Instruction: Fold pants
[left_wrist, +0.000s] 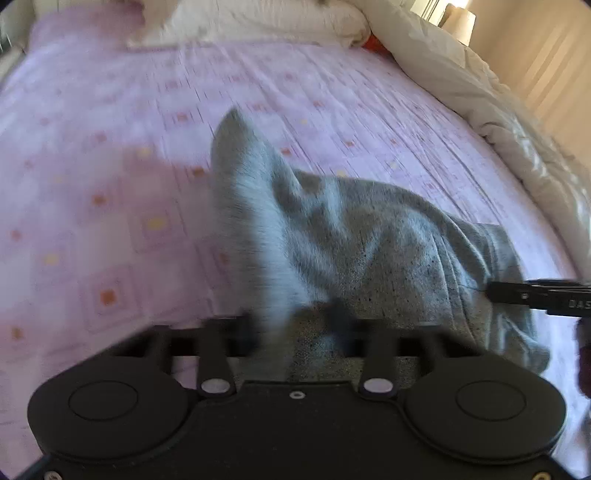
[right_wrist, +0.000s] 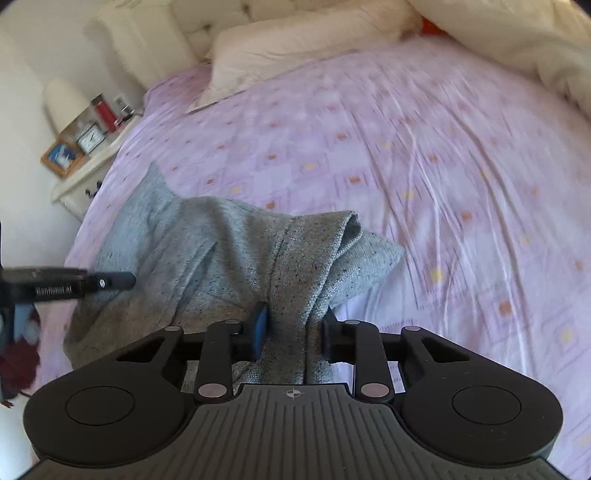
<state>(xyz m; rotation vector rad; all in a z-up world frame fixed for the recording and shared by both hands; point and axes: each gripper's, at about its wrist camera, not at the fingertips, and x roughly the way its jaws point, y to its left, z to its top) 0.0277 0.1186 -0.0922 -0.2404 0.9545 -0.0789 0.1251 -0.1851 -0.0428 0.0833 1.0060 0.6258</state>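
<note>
On the lilac patterned bedsheet (right_wrist: 424, 155), both grippers, left gripper (left_wrist: 295, 325) and right gripper (right_wrist: 293, 325), pinch bunched speckled grey knit pants (right_wrist: 221, 251) at six o'clock; thick folds may slip loose.

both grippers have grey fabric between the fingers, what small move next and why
Probably lift both together and draw them apart. The left gripper and right gripper each pinch a bunch of the grey pants, which lie crumpled on the pink bedspread, so they need spreading flat before folding.
</note>
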